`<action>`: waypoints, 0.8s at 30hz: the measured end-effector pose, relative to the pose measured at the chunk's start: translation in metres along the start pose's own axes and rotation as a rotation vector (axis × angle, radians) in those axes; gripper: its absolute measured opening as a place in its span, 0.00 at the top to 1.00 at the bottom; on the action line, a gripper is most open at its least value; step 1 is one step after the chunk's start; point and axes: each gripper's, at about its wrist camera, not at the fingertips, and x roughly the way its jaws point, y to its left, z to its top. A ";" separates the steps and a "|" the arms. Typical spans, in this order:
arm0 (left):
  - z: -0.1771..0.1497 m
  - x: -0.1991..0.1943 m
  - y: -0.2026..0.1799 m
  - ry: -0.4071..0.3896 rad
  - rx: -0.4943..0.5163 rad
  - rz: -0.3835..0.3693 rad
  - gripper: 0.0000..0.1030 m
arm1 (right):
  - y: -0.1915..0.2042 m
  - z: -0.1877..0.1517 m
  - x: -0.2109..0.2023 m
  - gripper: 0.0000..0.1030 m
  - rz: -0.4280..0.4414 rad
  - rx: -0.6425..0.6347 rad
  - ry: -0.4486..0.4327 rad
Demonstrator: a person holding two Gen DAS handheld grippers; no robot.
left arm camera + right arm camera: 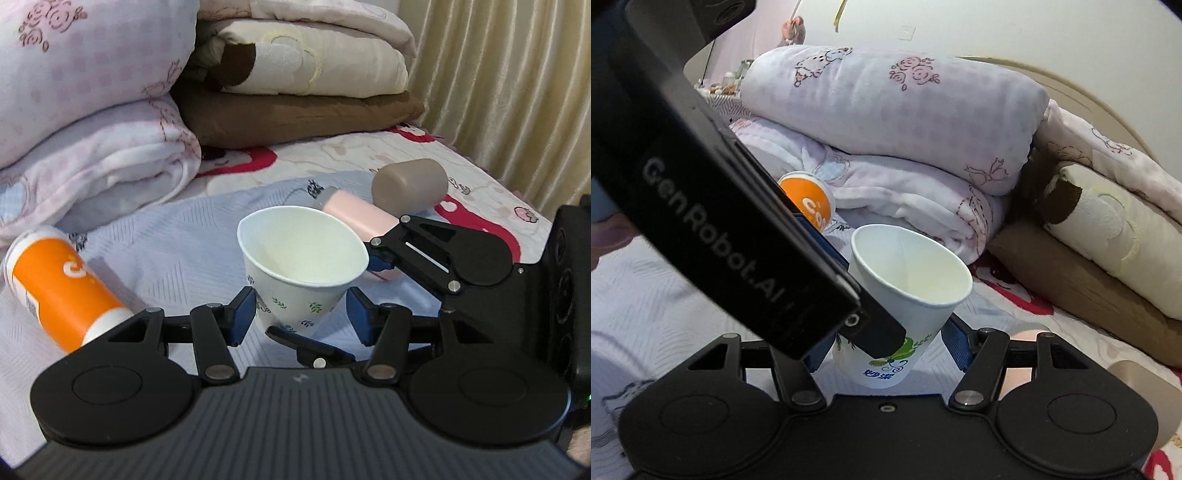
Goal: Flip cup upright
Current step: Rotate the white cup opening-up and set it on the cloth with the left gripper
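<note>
A white paper cup (301, 269) with small green leaf prints stands mouth up, tilted slightly, on the pale quilted bedspread. My left gripper (301, 315) has its blue pads on both sides of the cup's lower part, with small gaps showing. My right gripper (369, 291) comes in from the right, its fingers around the same cup. In the right wrist view the cup (908, 291) sits between the right gripper's (890, 349) blue pads, and the left gripper's black body (738, 240) crosses in front of it from the upper left.
An orange and white bottle (62, 286) lies on its side at left. A pink box (356, 214) and a brown-grey cylinder (410, 186) lie behind the cup at right. Folded quilts (92, 110) and pillows (306, 92) are stacked at the back; a curtain (517, 92) hangs at right.
</note>
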 end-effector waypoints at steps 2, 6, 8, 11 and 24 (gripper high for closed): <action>0.001 0.006 0.001 0.007 0.006 0.005 0.49 | -0.003 -0.001 0.008 0.34 -0.002 0.017 0.000; -0.002 0.013 0.003 0.017 0.001 -0.001 0.49 | -0.003 -0.007 0.017 0.34 -0.006 0.012 0.019; -0.004 0.014 0.005 0.024 -0.020 -0.005 0.49 | -0.002 -0.009 0.018 0.34 0.006 0.022 0.028; -0.006 0.015 0.007 0.025 -0.034 0.000 0.49 | -0.001 -0.009 0.022 0.34 0.022 0.032 0.049; -0.012 0.011 0.017 0.060 -0.126 -0.003 0.41 | 0.001 -0.004 0.028 0.30 0.074 0.100 0.136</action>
